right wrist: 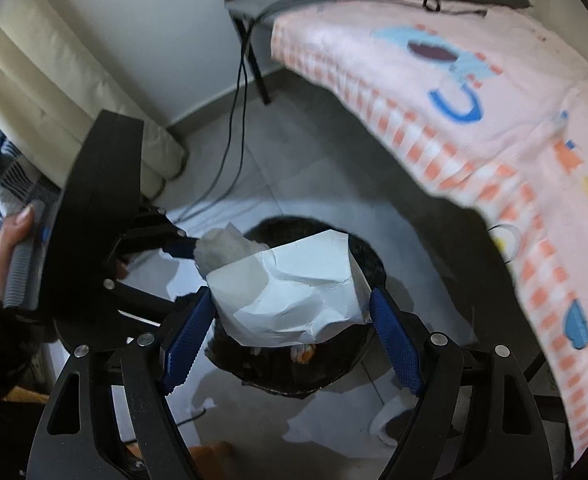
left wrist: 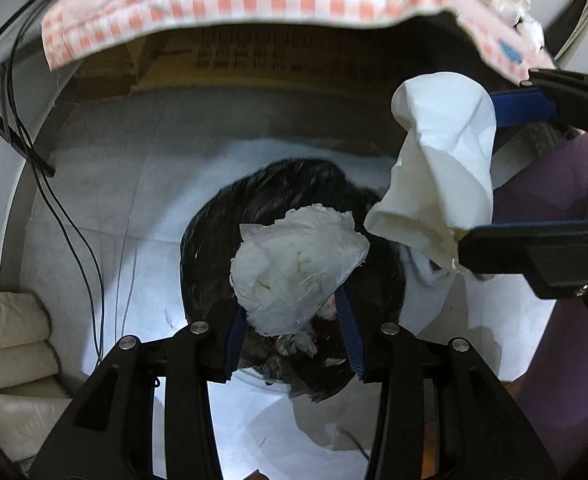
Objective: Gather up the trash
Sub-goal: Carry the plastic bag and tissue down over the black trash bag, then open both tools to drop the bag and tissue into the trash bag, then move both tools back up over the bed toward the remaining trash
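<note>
A trash bin lined with a black bag (left wrist: 214, 248) stands on the pale floor below both grippers, with scraps inside. My left gripper (left wrist: 290, 304) is shut on a crumpled white tissue-and-plastic wad (left wrist: 294, 264), held over the bin's mouth. To its right, my right gripper (left wrist: 489, 168) is shut on a crumpled white paper (left wrist: 445, 152). In the right wrist view that paper (right wrist: 294, 292) sits between the blue pads (right wrist: 190, 332) of my right gripper (right wrist: 292, 298), above the bin (right wrist: 367, 258). The left gripper (right wrist: 202, 264) with its wad (right wrist: 230, 246) hangs just to the left.
A bed with a pink checked sheet (right wrist: 453, 100) overhangs the bin on the far side, with a cardboard box (left wrist: 254, 64) under it. Black cables (left wrist: 54, 200) run across the floor at left, near cream cushions (left wrist: 10, 344). A person's purple clothing (left wrist: 553, 200) is at right.
</note>
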Motion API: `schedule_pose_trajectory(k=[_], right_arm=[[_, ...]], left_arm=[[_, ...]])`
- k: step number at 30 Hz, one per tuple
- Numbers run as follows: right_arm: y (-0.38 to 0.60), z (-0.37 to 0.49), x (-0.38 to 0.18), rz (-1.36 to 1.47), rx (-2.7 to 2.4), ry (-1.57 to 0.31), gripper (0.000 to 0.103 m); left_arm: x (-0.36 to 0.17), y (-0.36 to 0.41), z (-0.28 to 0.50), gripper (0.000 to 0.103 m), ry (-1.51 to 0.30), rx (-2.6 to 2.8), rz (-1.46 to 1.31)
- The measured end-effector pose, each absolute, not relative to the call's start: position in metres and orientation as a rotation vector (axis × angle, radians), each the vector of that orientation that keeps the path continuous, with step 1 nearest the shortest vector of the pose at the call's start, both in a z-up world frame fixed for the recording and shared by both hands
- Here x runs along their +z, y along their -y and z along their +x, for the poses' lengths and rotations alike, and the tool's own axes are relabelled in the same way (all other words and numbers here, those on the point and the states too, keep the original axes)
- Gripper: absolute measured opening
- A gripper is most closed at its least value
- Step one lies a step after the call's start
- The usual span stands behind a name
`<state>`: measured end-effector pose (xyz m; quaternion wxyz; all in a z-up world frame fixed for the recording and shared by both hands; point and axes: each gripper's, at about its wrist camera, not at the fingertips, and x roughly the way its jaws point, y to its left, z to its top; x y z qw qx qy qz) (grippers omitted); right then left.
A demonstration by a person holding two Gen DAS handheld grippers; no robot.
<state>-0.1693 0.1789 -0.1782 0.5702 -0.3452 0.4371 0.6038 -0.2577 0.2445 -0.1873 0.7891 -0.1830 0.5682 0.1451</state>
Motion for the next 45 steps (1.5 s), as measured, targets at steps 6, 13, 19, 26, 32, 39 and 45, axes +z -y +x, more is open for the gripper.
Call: schedule_pose_trajectory(k=[6, 13, 19, 26, 32, 39, 45], right_arm=[[-0.189, -0.169, -0.212, -0.867, 1.383, -1.083, 0.075], [-0.192, -0.169, -0.234, -0.916, 1.362, -1.115, 0.076], [-0.193, -0.159, -0.236, -0.889, 1.321, -1.096, 0.091], [-0.189, -0.152, -0.211, -0.838, 1.338, -1.051, 0.091], [-0.18, -0.147, -0.167, -0.769, 1.365, -0.981, 0.091], [-0.169, -0.125, -0.113, -0.676, 1.37, -0.891, 0.091], [-0.15, -0.097, -0.066, -0.6, 1.362, -0.816, 0.091]], left_arm=[[-0.214, -0.247, -0.259, 0.043, -1.315, 0.311, -0.348], [-0.234, -0.252, -0.254, 0.044, -1.382, 0.319, -0.327], [-0.227, -0.252, -0.259, 0.097, -1.335, 0.309, -0.312], [-0.207, -0.255, -0.263, 0.097, -1.292, 0.358, -0.31], [-0.171, -0.252, -0.259, 0.097, -1.223, 0.393, -0.277], [-0.119, -0.243, -0.248, 0.097, -1.12, 0.403, -0.243], [-0.084, -0.235, -0.231, 0.097, -1.037, 0.398, -0.25]])
